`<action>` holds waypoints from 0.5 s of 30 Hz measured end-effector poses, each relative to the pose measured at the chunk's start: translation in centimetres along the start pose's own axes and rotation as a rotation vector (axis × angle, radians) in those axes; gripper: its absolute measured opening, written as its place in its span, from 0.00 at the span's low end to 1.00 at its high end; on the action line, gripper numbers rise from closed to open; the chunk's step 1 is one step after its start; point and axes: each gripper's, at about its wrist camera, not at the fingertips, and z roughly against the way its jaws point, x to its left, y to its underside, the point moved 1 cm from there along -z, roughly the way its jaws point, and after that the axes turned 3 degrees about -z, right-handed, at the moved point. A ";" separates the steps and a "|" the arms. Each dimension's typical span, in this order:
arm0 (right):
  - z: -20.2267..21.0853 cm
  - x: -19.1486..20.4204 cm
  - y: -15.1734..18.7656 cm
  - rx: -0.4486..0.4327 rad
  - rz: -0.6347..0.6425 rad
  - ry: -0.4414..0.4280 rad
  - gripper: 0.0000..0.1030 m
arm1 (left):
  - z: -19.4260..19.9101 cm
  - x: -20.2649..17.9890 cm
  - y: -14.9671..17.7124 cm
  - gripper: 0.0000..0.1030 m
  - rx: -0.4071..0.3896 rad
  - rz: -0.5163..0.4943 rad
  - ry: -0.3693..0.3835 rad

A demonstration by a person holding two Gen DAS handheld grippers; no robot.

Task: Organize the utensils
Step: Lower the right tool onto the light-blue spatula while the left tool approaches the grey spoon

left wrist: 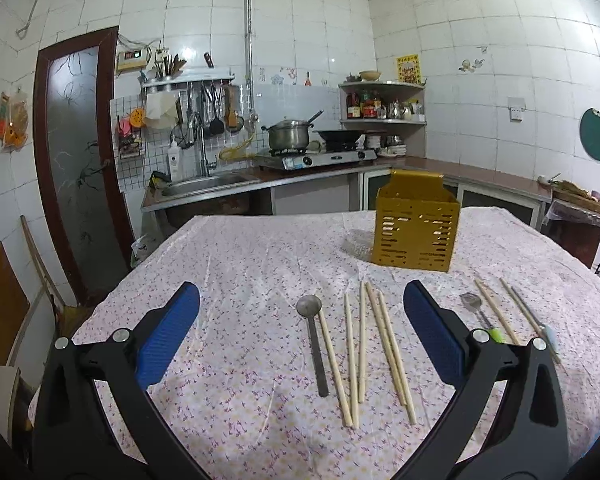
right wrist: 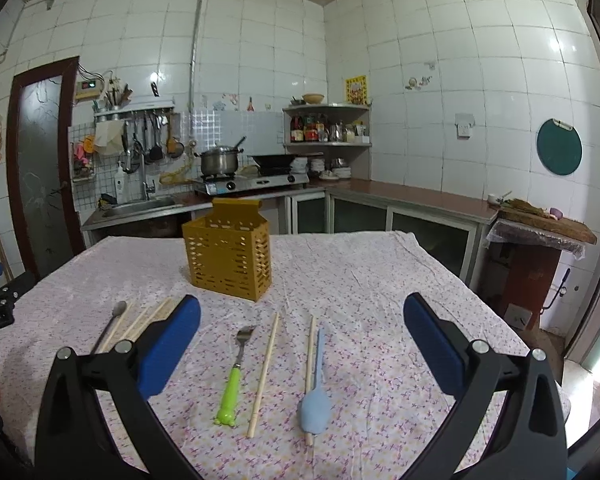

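A gold perforated utensil holder (left wrist: 416, 228) stands upright on the floral tablecloth; it also shows in the right wrist view (right wrist: 228, 254). In the left wrist view a metal spoon (left wrist: 315, 340) and several wooden chopsticks (left wrist: 358, 354) lie in front of my open, empty left gripper (left wrist: 302, 332). In the right wrist view a green-handled fork (right wrist: 236, 372), two chopsticks (right wrist: 265, 372) and a pale blue spoon (right wrist: 317, 392) lie in front of my open, empty right gripper (right wrist: 302, 332). The metal spoon (right wrist: 112, 322) lies at its left.
The table (right wrist: 380, 300) fills the foreground. Behind it run a counter with a sink (left wrist: 208, 184), a gas stove with a pot (left wrist: 290, 134) and a wok, and a corner shelf (right wrist: 328, 128). A door (left wrist: 76, 152) stands at the left.
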 end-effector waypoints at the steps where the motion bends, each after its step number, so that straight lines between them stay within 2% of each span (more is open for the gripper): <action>1: -0.5 0.0 0.0 0.010 -0.002 0.005 0.96 | -0.6 0.2 0.0 0.96 0.014 0.007 0.001; 10: -7.2 -1.3 0.4 0.149 -0.025 0.058 0.95 | -7.9 1.4 0.6 0.96 0.154 0.006 -0.007; 12: -9.5 -2.0 0.8 0.201 -0.043 0.066 0.89 | -10.1 1.9 0.8 0.96 0.200 0.029 0.011; 14: -11.4 -2.7 1.5 0.252 -0.058 0.081 0.77 | -11.9 2.2 1.1 0.96 0.246 0.050 0.024; 15: -12.5 -3.0 1.7 0.278 -0.068 0.089 0.75 | -13.2 2.4 1.3 0.96 0.274 0.061 0.033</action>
